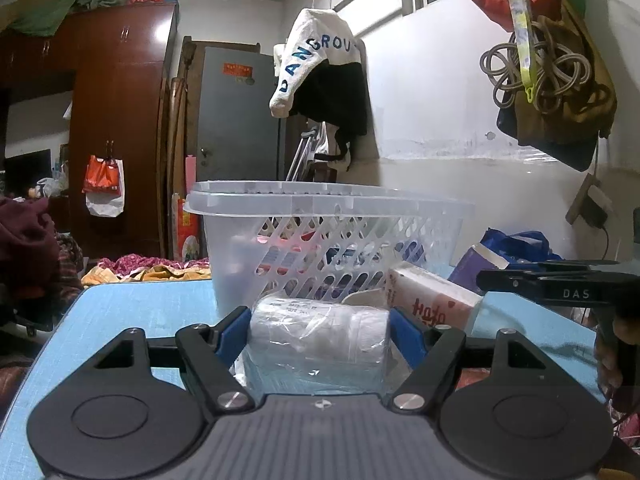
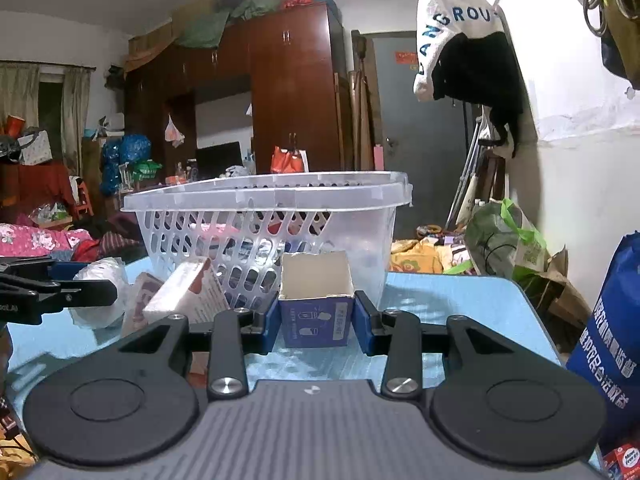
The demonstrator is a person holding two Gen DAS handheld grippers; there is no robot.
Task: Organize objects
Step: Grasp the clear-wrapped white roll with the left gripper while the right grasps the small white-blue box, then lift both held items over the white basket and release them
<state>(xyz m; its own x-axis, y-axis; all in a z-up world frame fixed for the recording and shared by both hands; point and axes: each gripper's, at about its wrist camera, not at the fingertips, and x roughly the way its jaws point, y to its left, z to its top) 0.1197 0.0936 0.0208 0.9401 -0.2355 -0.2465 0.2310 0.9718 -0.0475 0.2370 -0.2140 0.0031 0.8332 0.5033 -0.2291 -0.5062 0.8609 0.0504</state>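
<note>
A see-through white plastic basket (image 1: 320, 240) (image 2: 264, 232) with several items inside stands on the light blue table (image 1: 132, 320) (image 2: 460, 308). My left gripper (image 1: 320, 320) is shut on a white roll wrapped in clear plastic (image 1: 320, 344), low over the table just in front of the basket. My right gripper (image 2: 316, 312) is shut on a small blue cardboard box (image 2: 316, 328) with an open top, also right before the basket. A white tissue pack with red print (image 1: 428, 300) (image 2: 188, 296) leans against the basket between the two grippers.
A tall blue printed bag (image 2: 608, 360) stands at the table's right edge. Clothes (image 1: 320, 80) and coiled cord (image 1: 540, 72) hang on the wall behind. A bed with bedding (image 1: 152, 268) lies beyond the table, and bags (image 2: 504, 240) sit on the floor.
</note>
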